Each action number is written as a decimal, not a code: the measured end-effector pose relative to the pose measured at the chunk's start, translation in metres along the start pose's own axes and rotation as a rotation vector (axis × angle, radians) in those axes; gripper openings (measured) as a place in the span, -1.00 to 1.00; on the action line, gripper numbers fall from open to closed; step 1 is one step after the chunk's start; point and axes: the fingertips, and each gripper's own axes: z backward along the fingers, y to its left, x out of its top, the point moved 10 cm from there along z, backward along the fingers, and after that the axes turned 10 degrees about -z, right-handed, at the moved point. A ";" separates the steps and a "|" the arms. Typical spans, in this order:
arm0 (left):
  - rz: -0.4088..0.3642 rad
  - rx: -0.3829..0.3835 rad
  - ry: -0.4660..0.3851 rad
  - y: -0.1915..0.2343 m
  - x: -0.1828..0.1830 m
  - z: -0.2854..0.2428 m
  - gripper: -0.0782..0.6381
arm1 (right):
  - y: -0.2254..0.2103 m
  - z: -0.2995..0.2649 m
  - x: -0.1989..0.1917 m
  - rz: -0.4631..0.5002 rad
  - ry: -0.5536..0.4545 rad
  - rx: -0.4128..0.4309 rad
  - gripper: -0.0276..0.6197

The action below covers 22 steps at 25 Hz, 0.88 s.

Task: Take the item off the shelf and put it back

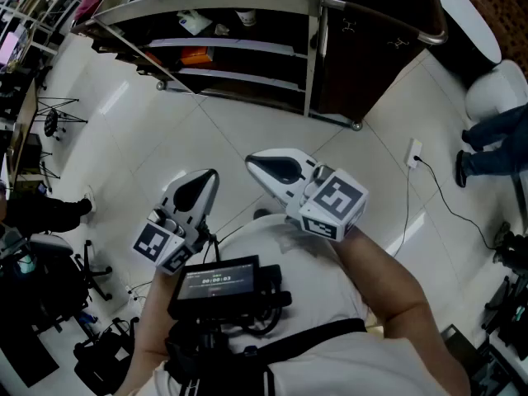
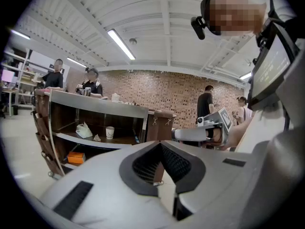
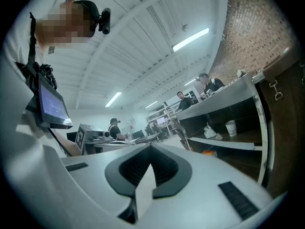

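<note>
We find the shelf ahead of the person and well apart from both tools, with bare floor between. Its boards run crosswise to the person's front. On it stand a paper cup and a white bag, with an orange box one board lower. We cannot tell which is the item meant. The right gripper lies somewhat nearer the shelf than the left gripper. Both are held close to the chest, and neither aims squarely at the boards. Each has its jaws closed together on nothing. We judge that an approach and an opening must come first.
</note>
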 end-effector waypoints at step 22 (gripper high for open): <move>-0.017 0.027 0.040 -0.005 0.011 -0.059 -0.76 | -0.061 0.022 0.013 -0.015 0.031 -0.006 -0.90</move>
